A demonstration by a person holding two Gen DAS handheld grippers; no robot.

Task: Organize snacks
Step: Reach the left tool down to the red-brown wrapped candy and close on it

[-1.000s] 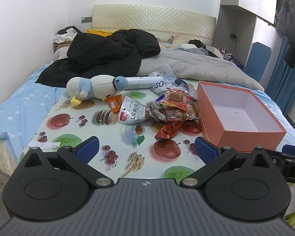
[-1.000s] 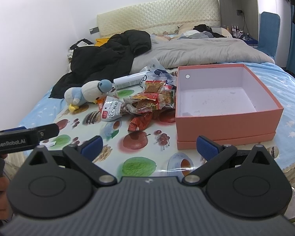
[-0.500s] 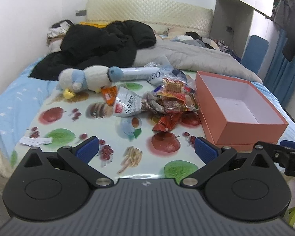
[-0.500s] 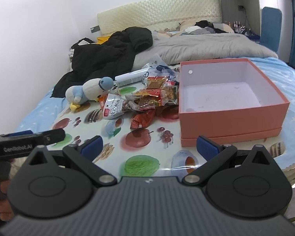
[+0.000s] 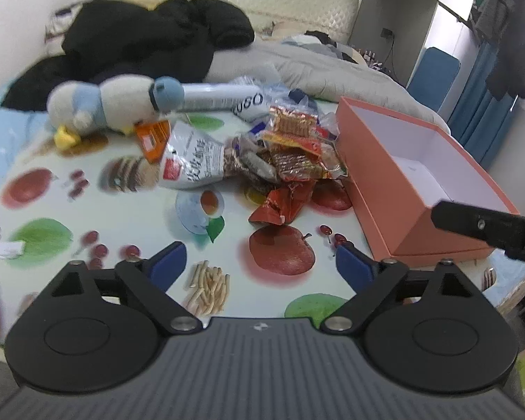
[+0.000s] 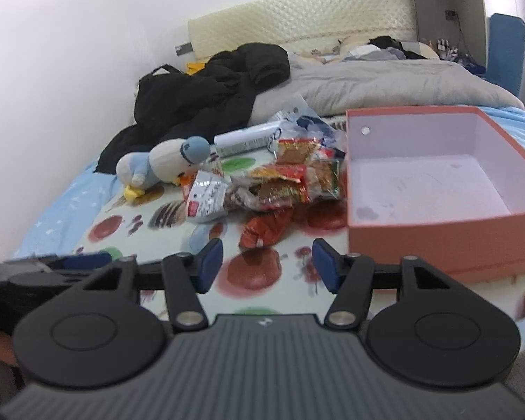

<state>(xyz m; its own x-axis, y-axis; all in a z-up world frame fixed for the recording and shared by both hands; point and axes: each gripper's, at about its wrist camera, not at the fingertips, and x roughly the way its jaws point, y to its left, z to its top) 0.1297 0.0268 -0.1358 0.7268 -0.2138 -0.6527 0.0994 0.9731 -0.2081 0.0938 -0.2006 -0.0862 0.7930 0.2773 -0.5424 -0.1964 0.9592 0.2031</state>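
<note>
A pile of snack packets lies on a fruit-print mat on the bed, with a silver-white bag at its left and a red packet nearest me. An empty orange box stands open to the right. My left gripper is open and empty, above the mat short of the red packet. In the right wrist view the pile, red packet and box show again. My right gripper is open and empty, just before the red packet.
A plush penguin and a white tube lie behind the pile. A black coat and grey quilt cover the bed beyond. A blue chair stands at the right. The right gripper's body crosses the box's near corner.
Both grippers have moved forward and down toward the snack pile. The right gripper's jaws have narrowed somewhat but stay open. Nothing on the mat has moved.
</note>
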